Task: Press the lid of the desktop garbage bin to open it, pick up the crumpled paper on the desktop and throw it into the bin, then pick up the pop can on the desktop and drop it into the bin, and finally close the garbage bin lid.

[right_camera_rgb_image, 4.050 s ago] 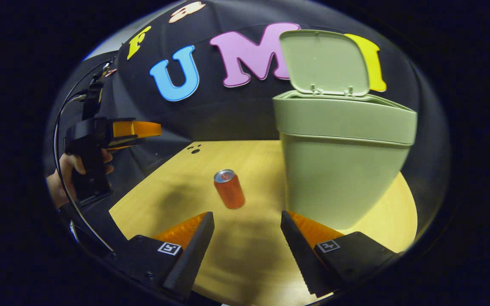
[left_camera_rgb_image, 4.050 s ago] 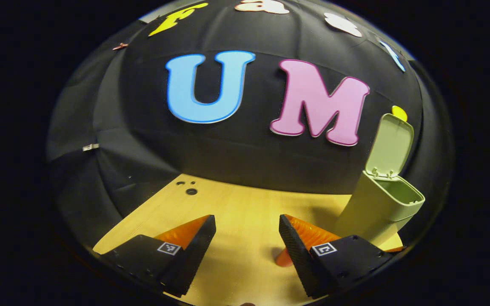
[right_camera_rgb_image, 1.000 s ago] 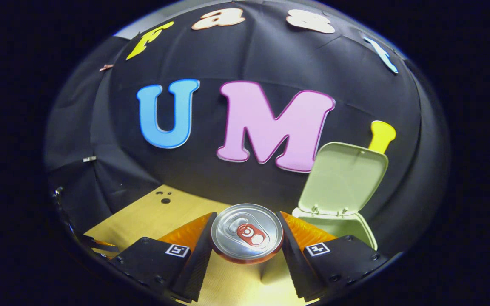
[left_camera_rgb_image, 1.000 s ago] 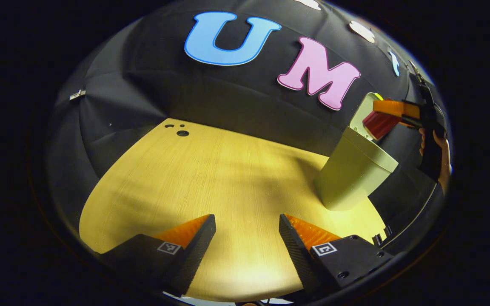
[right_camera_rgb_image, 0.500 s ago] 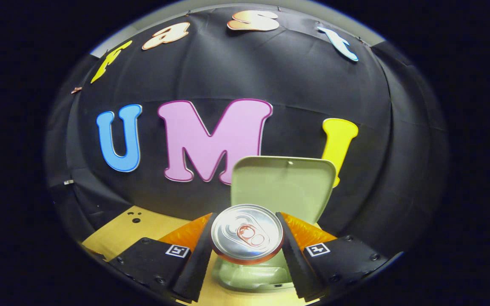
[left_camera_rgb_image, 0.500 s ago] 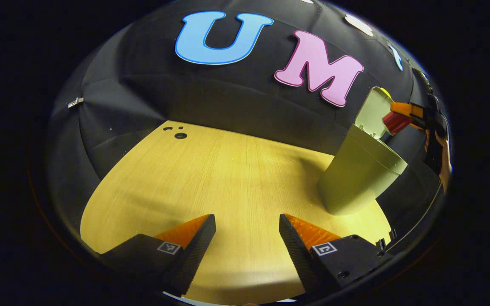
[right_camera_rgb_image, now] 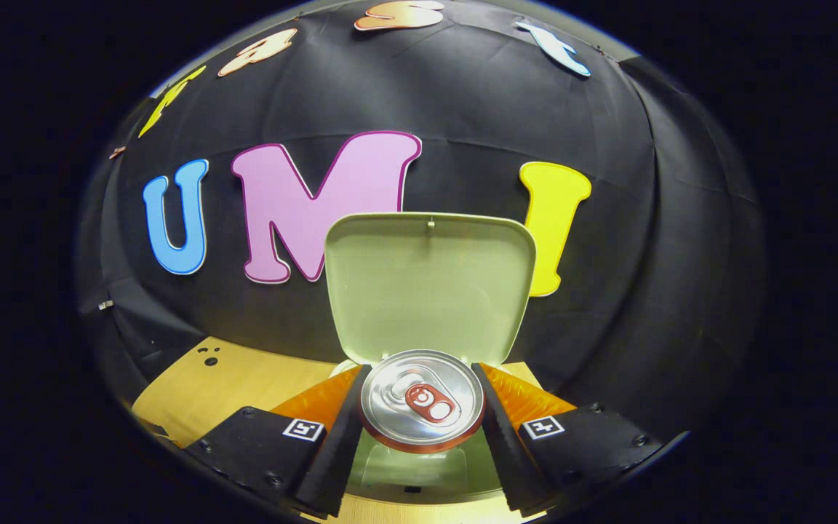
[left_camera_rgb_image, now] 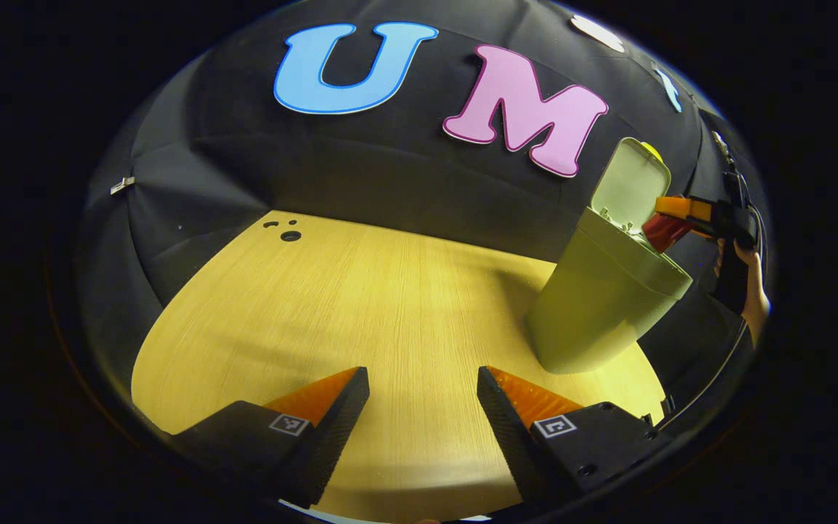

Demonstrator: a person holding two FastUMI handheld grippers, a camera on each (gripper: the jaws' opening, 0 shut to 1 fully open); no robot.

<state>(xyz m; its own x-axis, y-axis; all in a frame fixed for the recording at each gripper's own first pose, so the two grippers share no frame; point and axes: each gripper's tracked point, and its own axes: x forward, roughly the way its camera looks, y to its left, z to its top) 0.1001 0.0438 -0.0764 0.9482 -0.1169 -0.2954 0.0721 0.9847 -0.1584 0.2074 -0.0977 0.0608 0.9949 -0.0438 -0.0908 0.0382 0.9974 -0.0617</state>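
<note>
One pop can point(right_camera_rgb_image: 423, 399) clamped between right hand-held gripper point(right_camera_rgb_image: 421, 429) fingers, above open bin point(right_camera_rgb_image: 426, 466).

Left gripper view low over table point(left_camera_rgb_image: 361, 306), right gripper view close above bin point(right_camera_rgb_image: 426, 466) — both share bin.

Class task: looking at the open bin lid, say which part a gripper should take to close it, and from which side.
Take the lid by its free top edge, from the front, since it stands upright on hinges at the bin's back rim. The right gripper holds the can; the left gripper is open.
</note>
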